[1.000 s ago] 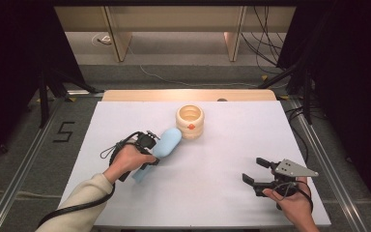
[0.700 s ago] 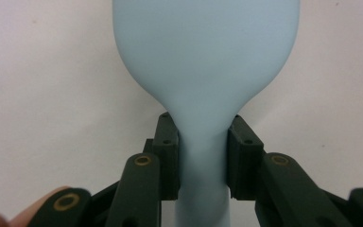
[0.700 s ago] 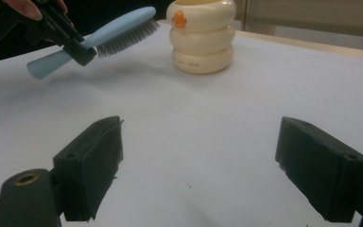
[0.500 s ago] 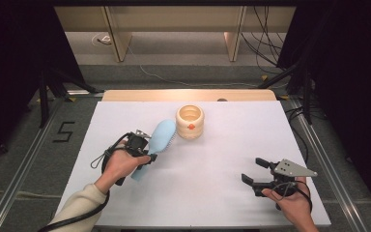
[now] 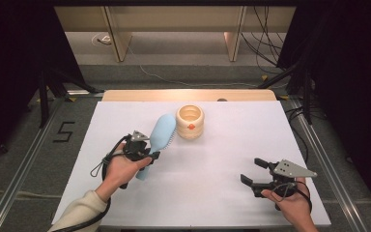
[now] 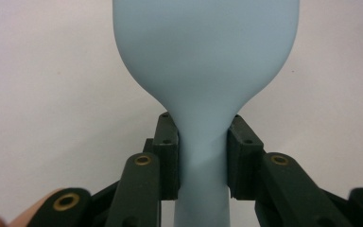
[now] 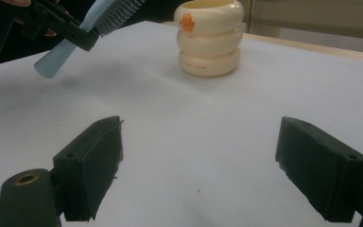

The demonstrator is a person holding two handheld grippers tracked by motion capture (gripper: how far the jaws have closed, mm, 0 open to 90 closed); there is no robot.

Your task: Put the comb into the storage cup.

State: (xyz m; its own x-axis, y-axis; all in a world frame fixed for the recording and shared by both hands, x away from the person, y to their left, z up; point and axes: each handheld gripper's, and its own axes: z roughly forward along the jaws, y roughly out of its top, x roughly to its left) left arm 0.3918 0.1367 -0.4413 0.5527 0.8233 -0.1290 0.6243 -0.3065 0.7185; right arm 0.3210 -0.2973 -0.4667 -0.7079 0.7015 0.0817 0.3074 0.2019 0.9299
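A light blue hairbrush (image 5: pixel 162 134) hangs tilted above the white table top, head towards the far side and bristles facing right. My left gripper (image 5: pixel 146 155) is shut on its narrow neck. In the left gripper view the two black pads (image 6: pixel 238 158) press both sides of the brush's handle (image 6: pixel 203 161), with the smooth back of the head (image 6: pixel 205 56) above. A cream ribbed cup (image 5: pixel 190 122) with an orange mark stands just right of the brush head. My right gripper (image 5: pixel 254 175) rests open near the front right, nothing between its pads (image 7: pixel 94 165). The right gripper view shows the cup (image 7: pixel 209 40) and the brush (image 7: pixel 99 16).
The white board (image 5: pixel 232 150) covers the table, with a wooden strip (image 5: pixel 188 94) along its far edge. Dark metal rails run along both sides. A floor mark reading 5 (image 5: pixel 64 131) lies to the left. Cables trail on the floor beyond.
The left hand has drawn back to the left and risen with the brush. The brush head has swung up towards the cup. The right gripper has kept still.
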